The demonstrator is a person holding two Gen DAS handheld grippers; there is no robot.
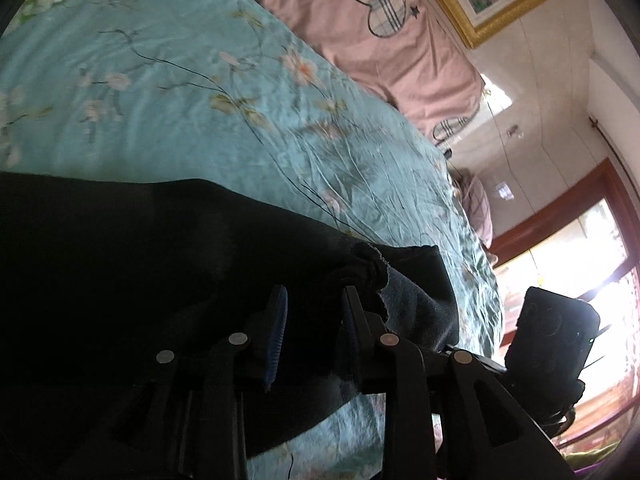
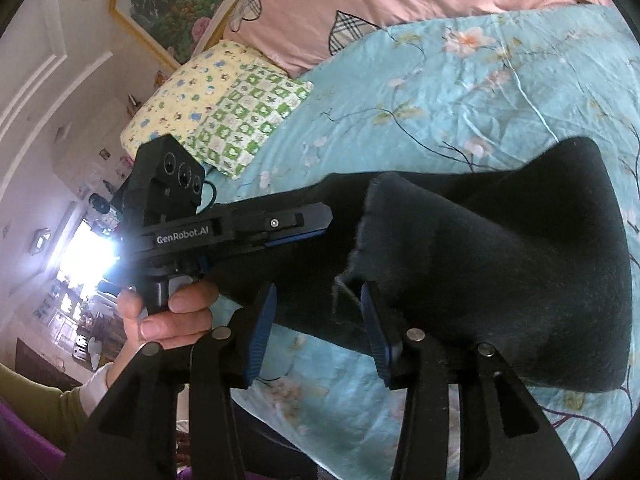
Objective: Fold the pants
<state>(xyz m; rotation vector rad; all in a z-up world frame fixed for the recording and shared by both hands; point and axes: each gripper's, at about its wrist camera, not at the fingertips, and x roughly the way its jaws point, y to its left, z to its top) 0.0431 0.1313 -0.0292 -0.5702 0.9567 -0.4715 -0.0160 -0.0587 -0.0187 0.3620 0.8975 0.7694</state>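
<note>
Dark, near-black fleece pants (image 1: pixel 140 264) lie on a light-blue flowered bedspread (image 1: pixel 180 92). In the left wrist view my left gripper (image 1: pixel 314 300) has its jaws apart around the bunched hem of a pant leg (image 1: pixel 372 272). In the right wrist view my right gripper (image 2: pixel 316 308) is open, its blue-padded jaws on either side of a frayed hem edge (image 2: pixel 352 276) of the pants (image 2: pixel 500 264). The left gripper also shows in the right wrist view (image 2: pixel 316 220), flat against the fabric, held by a hand (image 2: pixel 168 312).
A pink duvet with plaid heart patches (image 1: pixel 380 0) lies at the head of the bed. Two patterned pillows (image 2: pixel 224 108) sit by it. A gold-framed picture (image 2: pixel 172 4) hangs on the wall. A bright window (image 1: pixel 580 256) is beyond the bed's edge.
</note>
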